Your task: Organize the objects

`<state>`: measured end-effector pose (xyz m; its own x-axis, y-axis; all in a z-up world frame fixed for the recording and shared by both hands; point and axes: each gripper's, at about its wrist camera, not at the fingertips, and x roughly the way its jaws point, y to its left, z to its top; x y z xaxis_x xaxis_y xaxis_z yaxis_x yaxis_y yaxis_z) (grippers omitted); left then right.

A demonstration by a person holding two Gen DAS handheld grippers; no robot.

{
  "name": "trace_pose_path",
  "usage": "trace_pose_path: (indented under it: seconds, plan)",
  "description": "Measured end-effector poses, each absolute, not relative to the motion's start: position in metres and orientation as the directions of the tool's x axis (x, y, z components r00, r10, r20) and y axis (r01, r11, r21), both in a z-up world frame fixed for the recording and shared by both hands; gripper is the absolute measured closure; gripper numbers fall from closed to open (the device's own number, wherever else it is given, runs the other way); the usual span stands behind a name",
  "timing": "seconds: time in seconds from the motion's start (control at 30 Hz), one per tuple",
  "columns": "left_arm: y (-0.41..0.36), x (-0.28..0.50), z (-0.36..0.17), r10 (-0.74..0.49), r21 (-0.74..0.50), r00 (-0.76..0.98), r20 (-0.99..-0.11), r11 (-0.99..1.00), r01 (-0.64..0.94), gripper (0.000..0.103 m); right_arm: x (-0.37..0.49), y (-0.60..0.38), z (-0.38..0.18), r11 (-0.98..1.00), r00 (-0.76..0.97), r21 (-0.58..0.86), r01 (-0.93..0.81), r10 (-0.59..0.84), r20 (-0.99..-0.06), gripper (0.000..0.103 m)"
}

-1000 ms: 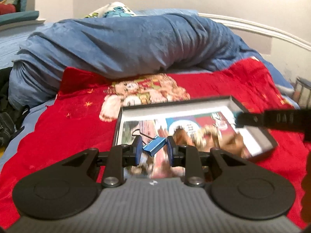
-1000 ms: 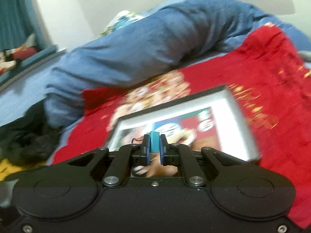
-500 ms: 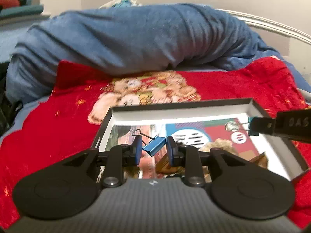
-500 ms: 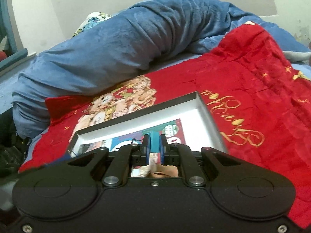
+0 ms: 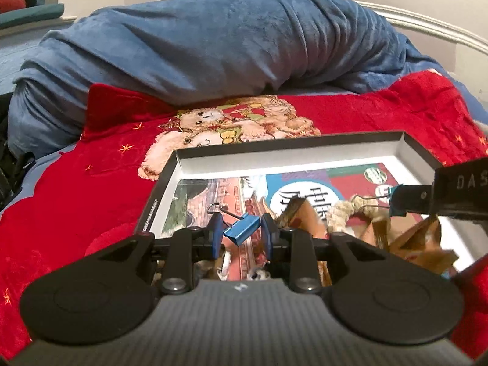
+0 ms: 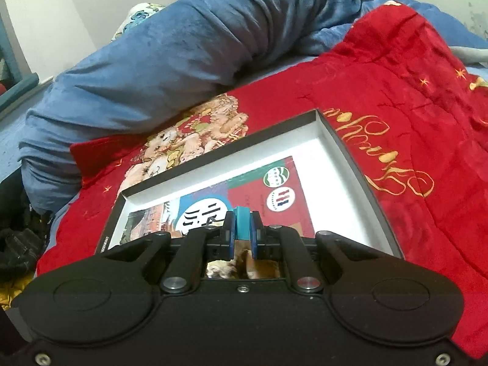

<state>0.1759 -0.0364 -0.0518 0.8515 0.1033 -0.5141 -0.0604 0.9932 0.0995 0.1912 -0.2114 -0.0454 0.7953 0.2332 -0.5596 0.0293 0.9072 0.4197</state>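
Note:
A shallow black box with white inner walls [image 5: 274, 160] lies on a red blanket [image 5: 91, 164]; a colourful printed sheet [image 5: 308, 189], brown paper scraps [image 5: 405, 238] and a rope piece [image 5: 338, 213] lie in it. My left gripper [image 5: 241, 233] is shut on a blue binder clip [image 5: 242, 231], held tilted over the box's near left part. My right gripper [image 6: 242, 231] is shut on a second blue binder clip [image 6: 242, 224] over the box [image 6: 344, 152]. It also shows in the left wrist view [image 5: 405, 202] above the box's right side, wire handles pointing left.
A rolled blue duvet [image 5: 228, 45] lies behind the box across the bed. The red blanket [image 6: 411, 106] spreads to the right with gold lettering. A dark bundle [image 6: 15, 238] sits at the left edge. A white bed frame [image 5: 427, 27] and wall stand behind.
Both grippers have moved forward and lower over the box, which now looks larger. The right gripper with its clip has come further in over the box's right side.

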Motion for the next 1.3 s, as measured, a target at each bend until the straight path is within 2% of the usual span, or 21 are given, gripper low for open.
trace_pose_path:
  seconds: [0.07,0.1,0.13,0.23,0.3,0.37,0.5,0.57,0.7,0.77,0.83,0.97,1.1,1.3]
  plan:
    - [-0.037,0.176,-0.055,0.104,0.110,0.845,-0.525,0.992,-0.055,0.068,0.191,-0.216,-0.048,0.894,0.790,0.445,0.044,0.241,-0.563,0.090]
    - [-0.038,0.176,-0.055,0.099,0.112,0.840,-0.533,0.993,-0.046,0.063,0.191,-0.219,-0.048,0.883,0.790,0.468,0.045,0.255,-0.557,0.090]
    - [-0.039,0.176,-0.056,0.093,0.115,0.837,-0.539,0.993,-0.037,0.048,0.191,-0.221,-0.048,0.876,0.792,0.481,0.043,0.264,-0.551,0.089]
    - [-0.043,0.171,-0.051,0.095,0.143,0.847,-0.523,0.989,-0.023,0.034,0.188,-0.224,-0.046,0.866,0.797,0.499,0.038,0.275,-0.538,0.085]
    - [-0.047,0.165,-0.046,0.086,0.174,0.860,-0.504,0.985,0.004,0.029,0.185,-0.224,-0.043,0.863,0.804,0.505,0.028,0.281,-0.524,0.081]
    - [-0.051,0.154,-0.039,0.105,0.238,0.886,-0.451,0.971,0.006,0.024,0.180,-0.224,-0.037,0.860,0.815,0.509,0.025,0.277,-0.508,0.057]
    - [-0.049,0.132,-0.021,0.147,0.285,0.914,-0.377,0.958,-0.037,0.017,0.157,-0.223,-0.015,0.858,0.856,0.512,0.036,0.238,-0.459,0.043]
    - [-0.043,0.117,-0.010,0.167,0.281,0.920,-0.356,0.957,-0.065,0.012,0.139,-0.221,-0.002,0.858,0.875,0.513,0.021,0.233,-0.425,0.024]
    - [-0.035,0.093,0.017,0.182,0.281,0.923,-0.339,0.956,-0.085,0.005,0.089,-0.219,0.024,0.872,0.904,0.489,-0.018,0.223,-0.364,0.013]
    - [-0.031,0.073,0.031,0.187,0.251,0.929,-0.321,0.962,-0.107,0.000,0.064,-0.220,0.035,0.879,0.916,0.475,-0.030,0.214,-0.338,0.007]
    - [-0.026,0.051,0.044,0.168,0.203,0.935,-0.313,0.973,-0.106,0.000,0.040,-0.220,0.047,0.892,0.924,0.451,-0.039,0.204,-0.325,0.002]
    - [-0.018,0.011,0.055,0.117,0.113,0.931,-0.347,0.990,-0.082,0.000,-0.008,-0.220,0.055,0.910,0.941,0.415,-0.018,0.156,-0.302,0.000]
    - [-0.017,-0.024,0.052,0.118,0.084,0.911,-0.394,0.992,-0.092,0.000,-0.040,-0.219,0.052,0.933,0.918,0.360,0.025,0.121,-0.378,0.000]
    - [-0.019,-0.056,0.046,0.030,-0.009,0.862,-0.506,0.999,-0.041,0.000,-0.095,-0.232,0.043,0.943,0.897,0.324,0.072,0.081,-0.434,0.000]
